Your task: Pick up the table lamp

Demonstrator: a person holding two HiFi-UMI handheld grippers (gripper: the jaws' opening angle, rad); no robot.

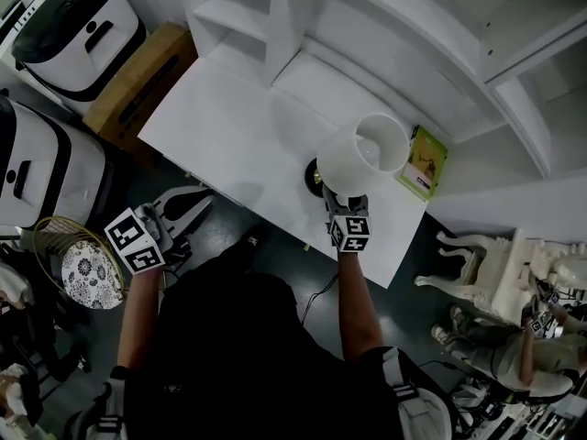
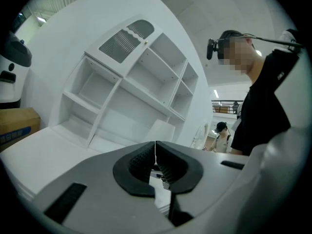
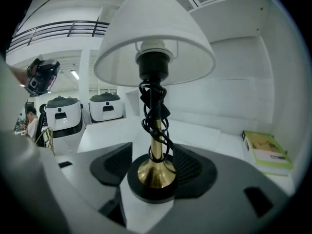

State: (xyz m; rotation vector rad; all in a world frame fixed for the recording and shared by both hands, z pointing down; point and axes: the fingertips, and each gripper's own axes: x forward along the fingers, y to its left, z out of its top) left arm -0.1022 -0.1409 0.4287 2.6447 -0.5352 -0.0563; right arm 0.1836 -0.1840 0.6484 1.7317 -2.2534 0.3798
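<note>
The table lamp (image 1: 364,157) has a white shade, a brass stem wound with black cord and a round black base. It stands near the front edge of the white desk (image 1: 229,126). My right gripper (image 1: 332,196) reaches in from the front, its jaws closed against both sides of the lamp's base (image 3: 152,186). In the right gripper view the lamp (image 3: 153,43) rises straight up between that gripper's (image 3: 152,149) pads (image 3: 191,164). My left gripper (image 1: 188,211) hangs off the desk's front left edge. The left gripper (image 2: 155,145) is shut with nothing in it.
A green book (image 1: 424,161) lies flat on the desk right of the lamp, against the white shelf unit (image 1: 367,26). White appliances (image 1: 78,30) and a cardboard box (image 1: 147,76) stand left of the desk. A wire basket (image 1: 78,255) and an ornate white chair (image 1: 486,264) are on the floor.
</note>
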